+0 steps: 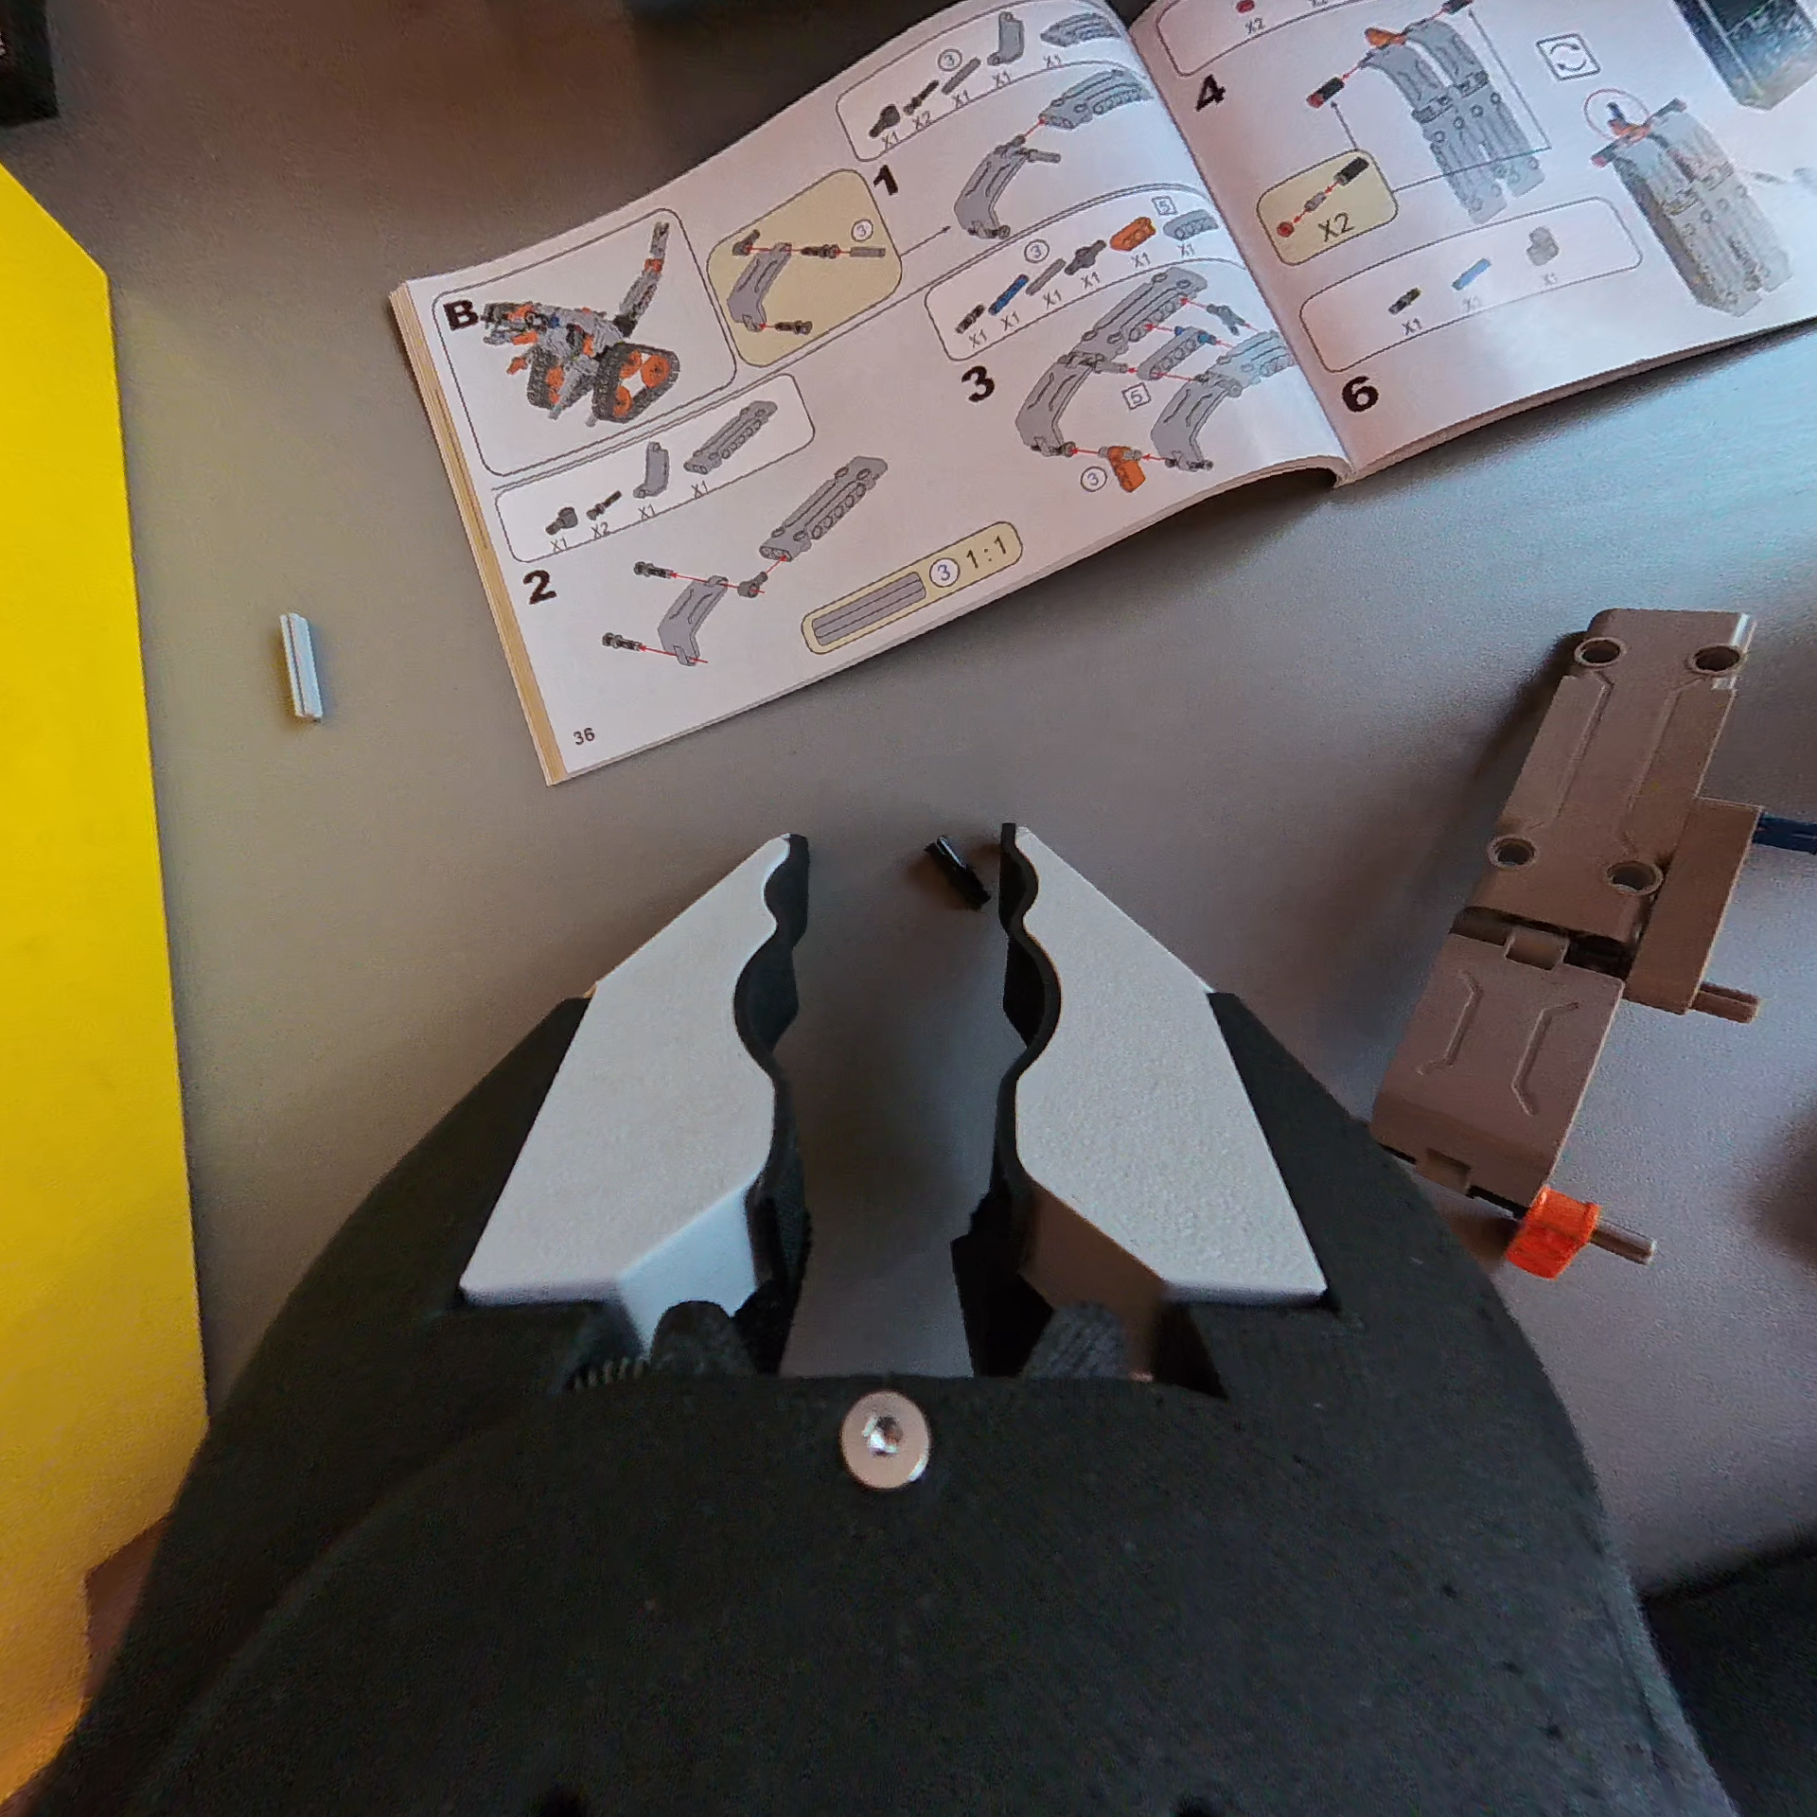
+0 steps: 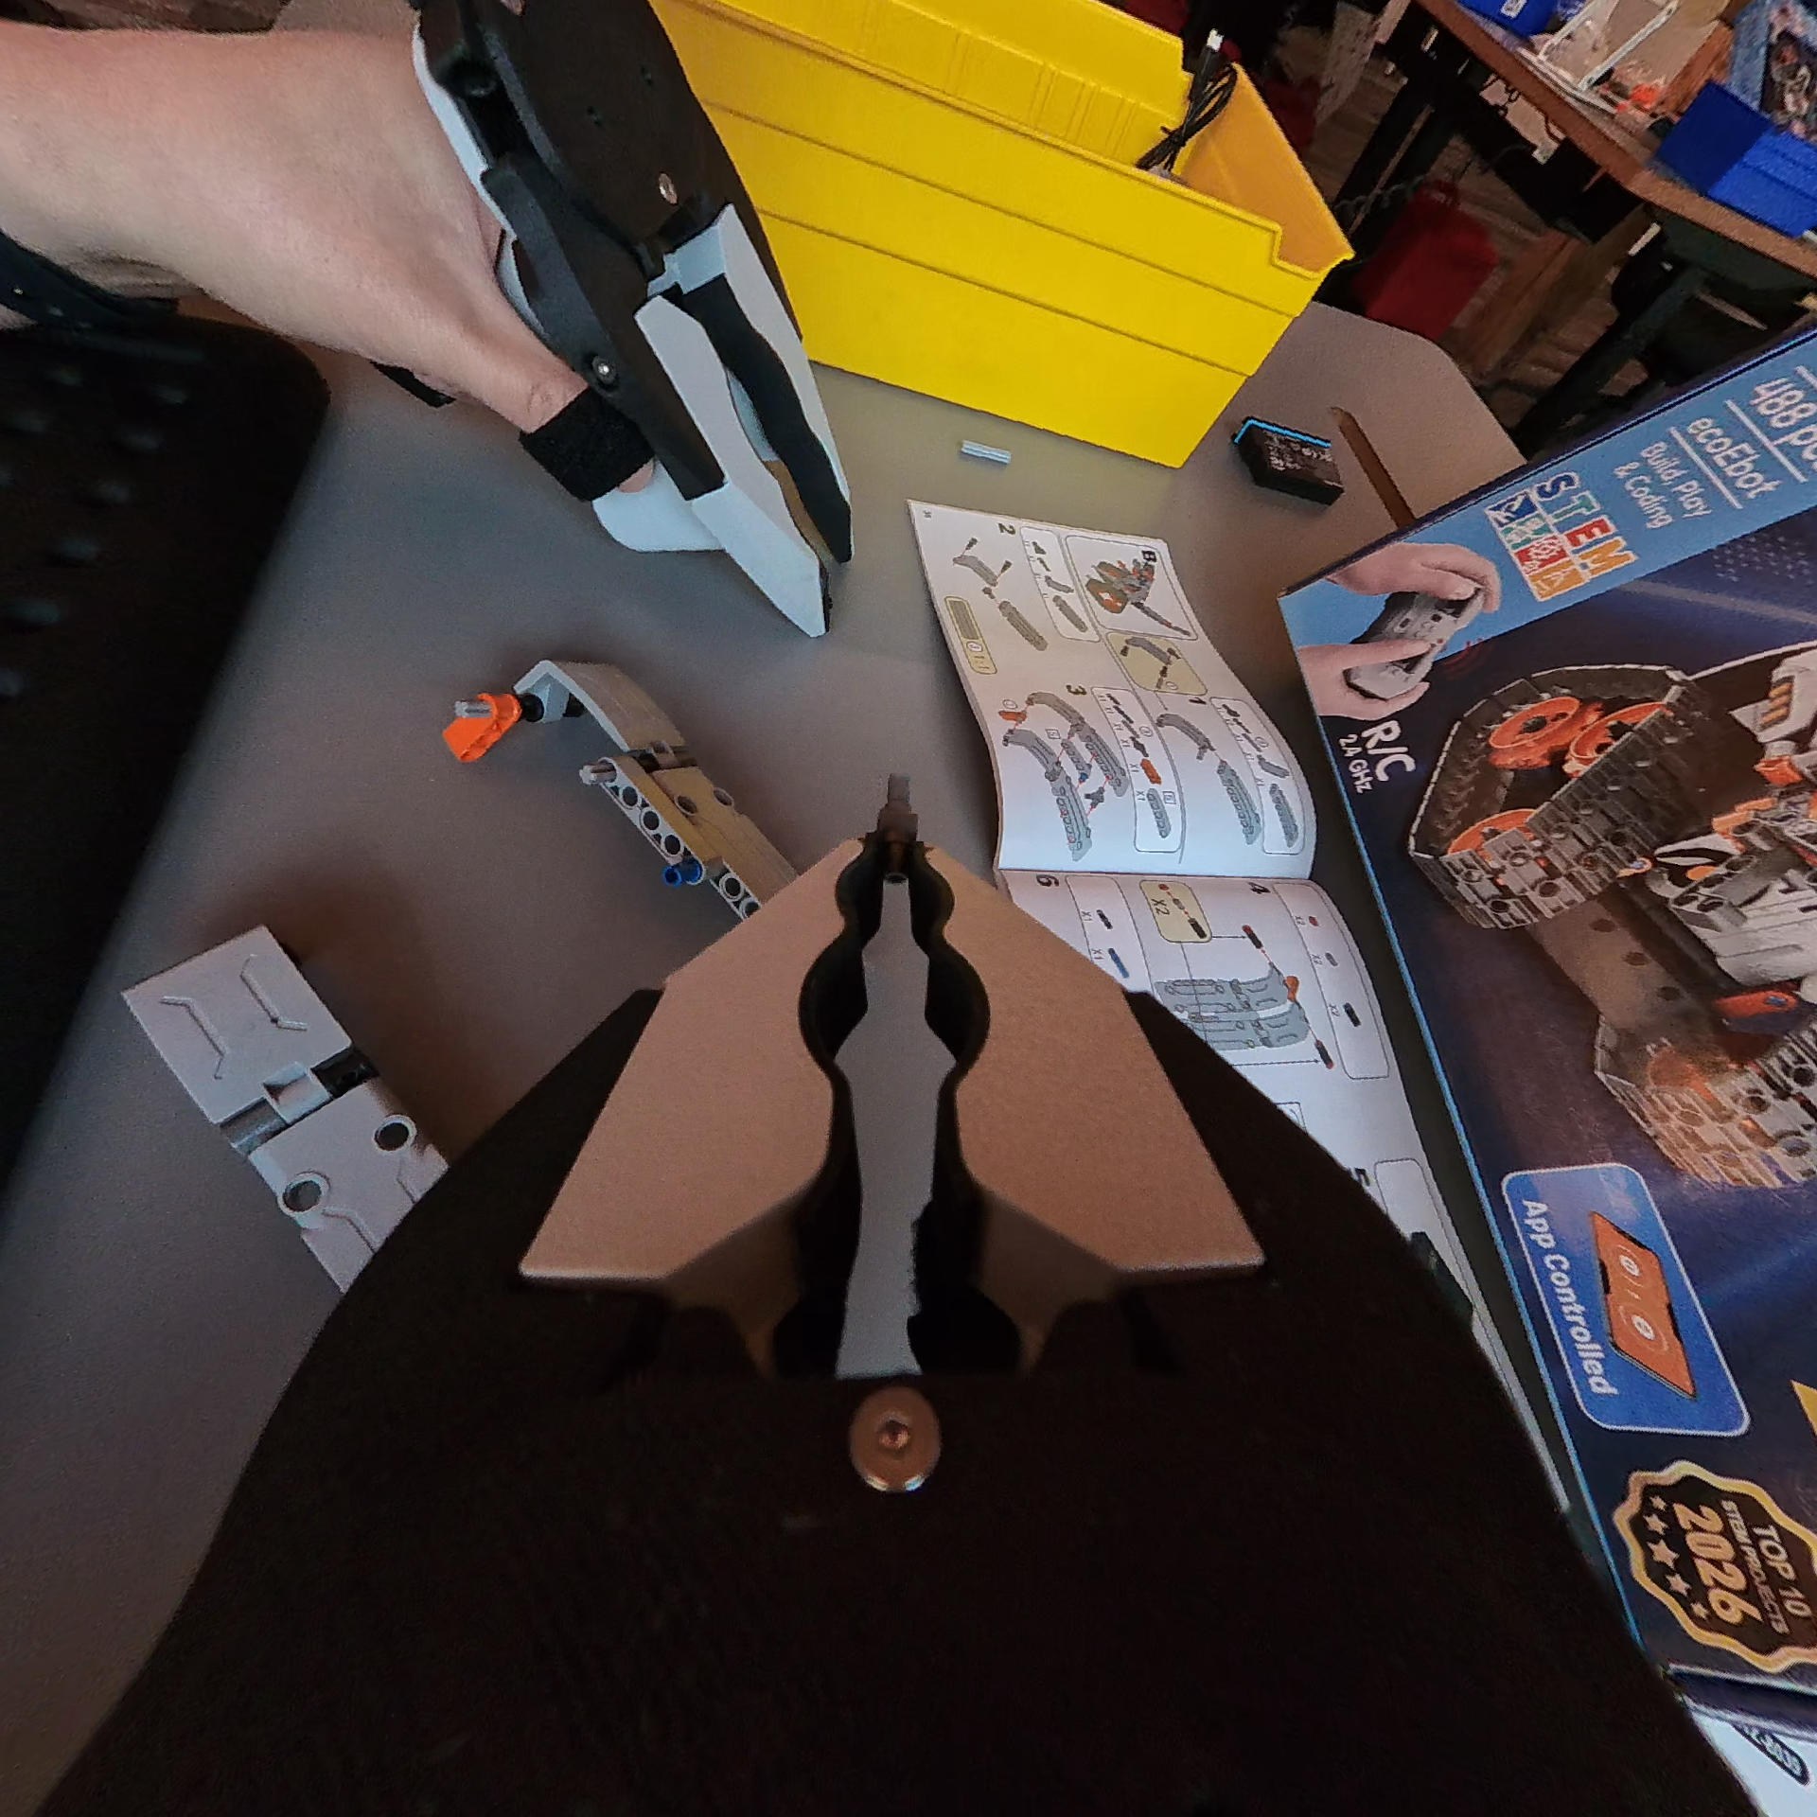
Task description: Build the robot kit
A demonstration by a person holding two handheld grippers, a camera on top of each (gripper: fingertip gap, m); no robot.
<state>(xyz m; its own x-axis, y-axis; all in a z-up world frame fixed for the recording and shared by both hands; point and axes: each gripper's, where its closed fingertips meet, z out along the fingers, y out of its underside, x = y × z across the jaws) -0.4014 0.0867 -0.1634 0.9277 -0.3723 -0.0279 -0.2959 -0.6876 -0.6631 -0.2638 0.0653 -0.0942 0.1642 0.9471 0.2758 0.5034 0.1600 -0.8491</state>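
My left gripper is open, low over the grey table. A small black pin lies on the table between its tips, close to the right finger. In the right wrist view a hand holds this gripper tip-down on the table. My right gripper is shut on a small grey pin that sticks out past the tips, above the table. A grey panel assembly with an orange connector lies right of the left gripper; it also shows in the right wrist view.
An open instruction booklet lies ahead. A yellow bin stands at the far edge, with a short grey axle near it. A second grey panel piece, a kit box and a small black block are on the table. Across from one pair of fingers to the other is roughly 15 cm.
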